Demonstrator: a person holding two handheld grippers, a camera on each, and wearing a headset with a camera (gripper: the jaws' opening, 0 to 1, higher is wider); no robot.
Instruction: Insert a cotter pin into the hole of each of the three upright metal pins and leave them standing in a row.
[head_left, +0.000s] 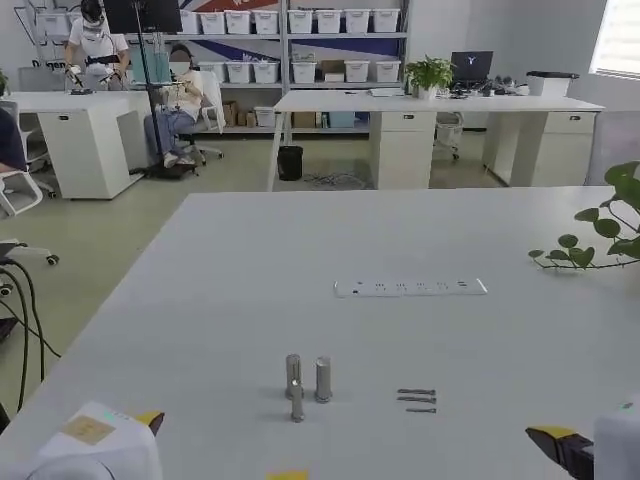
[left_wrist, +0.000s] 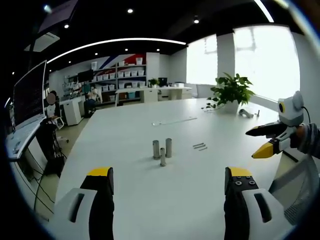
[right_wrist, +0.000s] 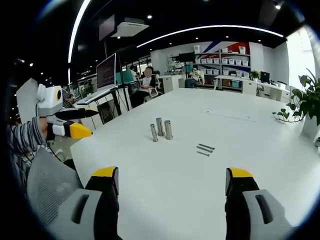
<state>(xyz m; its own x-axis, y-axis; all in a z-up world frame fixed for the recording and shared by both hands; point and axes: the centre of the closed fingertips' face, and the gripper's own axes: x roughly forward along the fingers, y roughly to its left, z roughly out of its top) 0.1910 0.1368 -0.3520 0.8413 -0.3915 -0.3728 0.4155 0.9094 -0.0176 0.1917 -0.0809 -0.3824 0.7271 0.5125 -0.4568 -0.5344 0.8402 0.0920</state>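
Nothing done yet, as far as I could judge. Three short grey metal cylinder pins (head_left: 322, 380) stood upright in a tight cluster towards the near edge, more a triangle than a row. Three thin grey cotter pins (head_left: 416, 400) lay side by side on the white tabletop (head_left: 480, 340) near their right side, none inserted. Left gripper (left_wrist: 169, 172) and right gripper (right_wrist: 172, 173) both had jaws wide apart, holding nothing, well short of the parts. All three insertions and the lining-up were left.
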